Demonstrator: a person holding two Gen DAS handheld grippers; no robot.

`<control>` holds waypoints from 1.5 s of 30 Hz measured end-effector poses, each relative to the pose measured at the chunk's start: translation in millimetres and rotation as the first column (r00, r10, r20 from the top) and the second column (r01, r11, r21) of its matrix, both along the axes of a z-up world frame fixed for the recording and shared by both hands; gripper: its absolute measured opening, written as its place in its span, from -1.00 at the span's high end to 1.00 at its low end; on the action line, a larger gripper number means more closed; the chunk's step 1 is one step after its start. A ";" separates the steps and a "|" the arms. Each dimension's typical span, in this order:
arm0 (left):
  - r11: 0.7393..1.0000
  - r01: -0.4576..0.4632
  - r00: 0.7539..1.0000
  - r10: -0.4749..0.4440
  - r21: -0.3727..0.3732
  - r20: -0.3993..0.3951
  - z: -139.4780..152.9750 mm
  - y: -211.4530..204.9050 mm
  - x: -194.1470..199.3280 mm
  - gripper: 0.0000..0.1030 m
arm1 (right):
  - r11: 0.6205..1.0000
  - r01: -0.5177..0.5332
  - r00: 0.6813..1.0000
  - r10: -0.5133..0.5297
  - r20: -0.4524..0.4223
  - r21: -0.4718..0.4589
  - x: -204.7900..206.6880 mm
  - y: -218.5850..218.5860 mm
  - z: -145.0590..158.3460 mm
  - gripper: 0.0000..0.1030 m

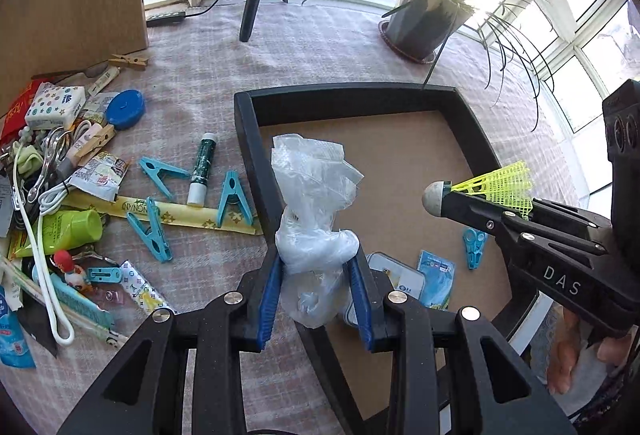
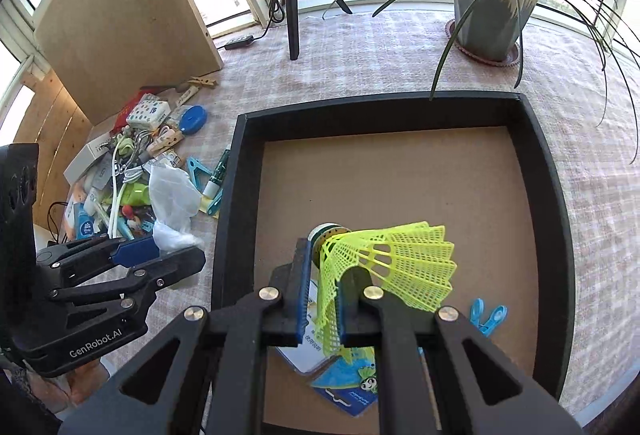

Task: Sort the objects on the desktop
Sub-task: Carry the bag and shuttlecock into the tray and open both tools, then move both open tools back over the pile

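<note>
**Both grippers loaded, tray is right there**

The left gripper [image 1: 316, 267] is clamped on a crumpled clear plastic bag [image 1: 316, 195], blue pads squeezing it at the waist, bag sticking up and forward along the fingers. It sits over the left rim of the black tray [image 1: 344, 95], so the tray's cardboard floor lies just to its right and ahead.

The right gripper [image 2: 322, 299] is closed on a yellow shuttlecock [image 2: 384, 267], pinching the mesh skirt. The shuttlecock's long axis lies roughly crosswise to the fingers, cork nose pointing left toward the other gripper, skirt fanning off to the right. This one is already well over the tray's floor, near its front half, above a couple of cards and not far from a blue clip [image 2: 488, 315] at the front right.

So the right hand looks nearer to a drop: probably it just needs to open. The left still seems to need a short shift right to clear the rim. The rest of the clutter pile [image 1: 60, 175] is on the table's left side, well apart from the tray.
</note>
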State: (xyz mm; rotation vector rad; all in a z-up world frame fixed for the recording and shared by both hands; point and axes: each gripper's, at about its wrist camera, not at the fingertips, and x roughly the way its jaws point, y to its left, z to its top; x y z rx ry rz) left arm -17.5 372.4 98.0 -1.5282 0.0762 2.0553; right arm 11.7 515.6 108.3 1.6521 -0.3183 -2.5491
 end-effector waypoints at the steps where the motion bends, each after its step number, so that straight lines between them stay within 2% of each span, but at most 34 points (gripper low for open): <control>1: 1.000 0.009 1.000 -0.009 -0.003 0.002 -1.6 7.1 -2.7 0.41 | 1.000 0.008 1.000 -0.008 0.000 0.003 -2.1 3.5 -0.8 0.78; 4: 0.999 0.033 0.999 -0.033 -0.007 -0.001 -3.7 24.7 -7.6 0.38 | 1.000 0.026 1.000 -0.026 -0.001 0.004 -9.7 13.0 -2.3 0.78; 6: 0.998 0.059 0.998 -0.059 -0.021 0.002 -4.7 35.5 -9.0 0.29 | 0.999 0.043 0.999 -0.043 0.008 0.024 -16.5 18.2 -4.2 0.69; 8: 0.996 0.085 0.996 -0.085 -0.027 -0.005 -5.1 44.3 -9.5 0.22 | 0.996 0.062 0.998 -0.064 0.026 0.059 -23.1 22.0 -7.3 0.30; 10: 0.996 0.088 0.996 -0.089 -0.030 -0.022 -3.9 47.4 -9.8 0.18 | 0.995 0.072 0.997 -0.073 0.019 0.065 -26.4 25.2 -9.2 0.10; 11: 0.996 0.090 0.996 -0.091 -0.025 -0.021 -3.6 48.0 -10.8 0.17 | 0.996 0.071 0.997 -0.072 0.018 0.061 -28.2 26.3 -10.5 0.08; 18: 0.997 0.078 0.997 -0.078 -0.029 0.007 -13.3 42.4 -21.9 0.17 | 0.996 0.070 0.997 -0.071 0.004 0.063 -38.1 31.1 -21.2 0.06; 20: 0.997 0.071 0.997 -0.071 -0.038 0.002 -13.9 38.3 -23.4 0.17 | 0.993 0.042 0.999 -0.042 -0.003 0.115 -38.6 28.1 -24.7 -0.08; 22: 0.997 0.057 0.998 -0.058 -0.044 -0.014 -12.3 34.1 -25.2 0.17 | 0.982 0.026 1.000 -0.025 -0.008 0.187 -38.1 24.8 -25.3 -0.08; 23: 0.998 0.049 0.999 -0.050 -0.045 -0.021 -11.1 30.6 -26.9 0.17 | 0.983 0.028 1.000 -0.027 -0.008 0.180 -37.8 26.1 -25.1 -0.08; 28: 0.999 0.009 1.000 -0.010 -0.040 -0.028 -7.3 13.3 -32.1 0.17 | 0.992 0.128 0.992 -0.128 -0.001 0.001 -39.9 48.4 -22.6 -0.08; 36: 0.999 -0.029 0.999 0.028 -0.035 -0.043 -2.7 -7.9 -36.3 0.17 | 0.991 0.106 0.994 -0.106 -0.002 0.082 -49.5 33.2 -20.2 -0.08; 43: 0.998 -0.049 0.998 0.047 -0.033 -0.049 -1.1 -20.1 -37.0 0.17 | 0.995 0.066 0.997 -0.063 -0.042 0.077 -50.2 23.0 -15.1 -0.09; 45: 0.997 -0.064 0.997 0.062 -0.033 -0.044 -1.2 -27.5 -39.6 0.17 | 0.989 0.075 0.997 -0.071 -0.035 0.127 -51.0 20.6 -14.9 -0.09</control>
